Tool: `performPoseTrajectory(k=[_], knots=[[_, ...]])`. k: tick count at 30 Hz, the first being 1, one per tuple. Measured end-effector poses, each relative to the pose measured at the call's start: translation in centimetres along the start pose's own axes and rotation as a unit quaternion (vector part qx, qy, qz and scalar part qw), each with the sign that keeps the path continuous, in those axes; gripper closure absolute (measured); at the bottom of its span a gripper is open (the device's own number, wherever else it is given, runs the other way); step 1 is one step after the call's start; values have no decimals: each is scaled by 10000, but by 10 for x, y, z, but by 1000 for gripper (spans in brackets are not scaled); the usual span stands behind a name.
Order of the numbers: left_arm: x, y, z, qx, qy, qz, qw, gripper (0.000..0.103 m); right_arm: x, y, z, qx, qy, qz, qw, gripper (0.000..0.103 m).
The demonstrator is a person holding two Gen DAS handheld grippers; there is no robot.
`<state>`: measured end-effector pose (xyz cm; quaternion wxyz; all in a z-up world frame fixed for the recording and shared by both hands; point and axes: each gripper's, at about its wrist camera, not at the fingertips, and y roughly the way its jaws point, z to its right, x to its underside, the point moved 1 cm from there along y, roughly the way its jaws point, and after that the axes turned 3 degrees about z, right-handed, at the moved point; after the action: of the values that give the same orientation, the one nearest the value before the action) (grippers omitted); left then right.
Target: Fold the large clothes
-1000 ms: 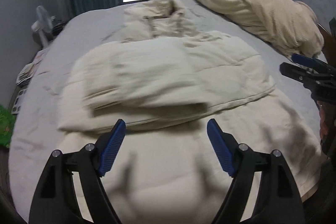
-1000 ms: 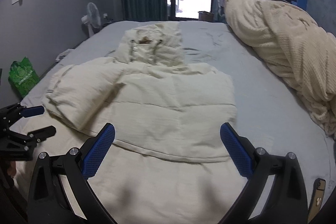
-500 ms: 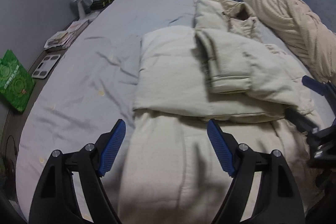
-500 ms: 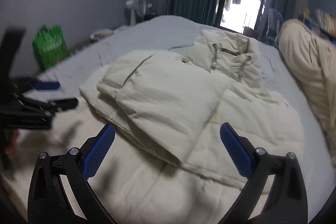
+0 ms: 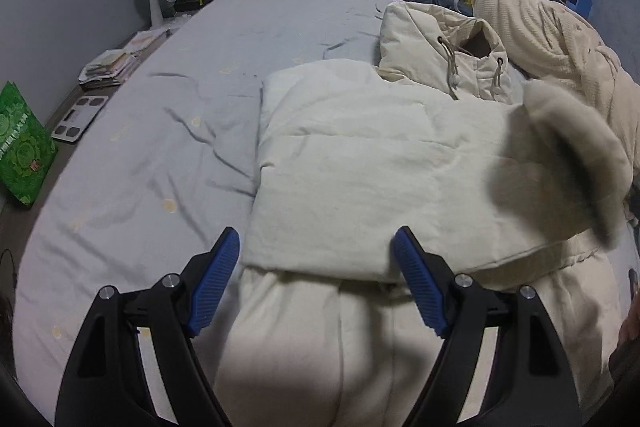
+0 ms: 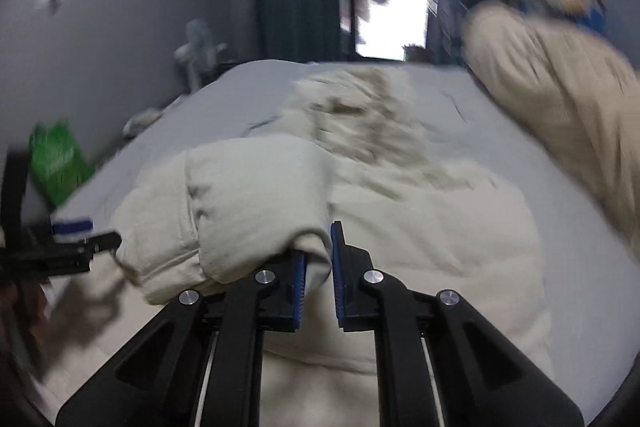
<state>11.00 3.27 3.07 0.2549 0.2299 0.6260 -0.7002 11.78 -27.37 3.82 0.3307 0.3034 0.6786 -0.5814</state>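
One cream hooded puffer jacket lies on a grey bed, toward its right edge, hood pointing at the far edge. The right claw has just been closing and now pinches the end of one sleeve, lifted, likely to fold it across the body. The left claw hangs wide open and empty above the jacket's near hem. One beige blanket is heaped along the bed's right edge

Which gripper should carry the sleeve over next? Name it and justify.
Right. The right gripper is already clamped on the sleeve of the cream jacket; the left gripper hovers open, holding nothing.
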Motion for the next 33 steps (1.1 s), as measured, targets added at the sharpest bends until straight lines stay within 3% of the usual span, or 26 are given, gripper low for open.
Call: performPoseTrajectory(k=[2,4,7,9,11,15,19,23,26,28,30,33], knots=[[0,7,2,51,-28,-86,9999,27,13,14,27,-97,525,-448,9976,85],[1,13,6,-64,33,-136,9999,27,26,25,37,-115,579,-775,9952,77],[-1,15,11,-94,153,-103,9998,27,35,27,41,-108,398,-874,9953,61],[-3,15,13,-52,132,-73,9999,27,35,20,44,-192,331,-832,9958,39],[-5,15,17,35,140,-37,9999,27,32,14,42,-351,272,-788,9959,26],[-6,17,25,-44,271,-47,9996,27,30,3,9,-644,-612,-551,9945,19],[-7,17,23,21,182,-26,9998,27,32,2,-39,-851,-1372,-448,9859,19],[-5,17,22,45,184,-38,9998,27,35,4,-74,-859,-1794,-248,9797,9],[-5,17,24,12,249,-48,9997,27,38,16,-87,-633,-1938,-249,9787,11],[-5,16,23,32,236,-54,9997,27,42,19,-87,-435,-2075,-256,9769,19],[-5,16,23,48,243,-54,9997,27,41,20,-79,-391,-2094,-220,9768,55],[-6,16,22,51,223,-41,9997,27,32,6,-64,-242,-1857,-63,9823,83]])
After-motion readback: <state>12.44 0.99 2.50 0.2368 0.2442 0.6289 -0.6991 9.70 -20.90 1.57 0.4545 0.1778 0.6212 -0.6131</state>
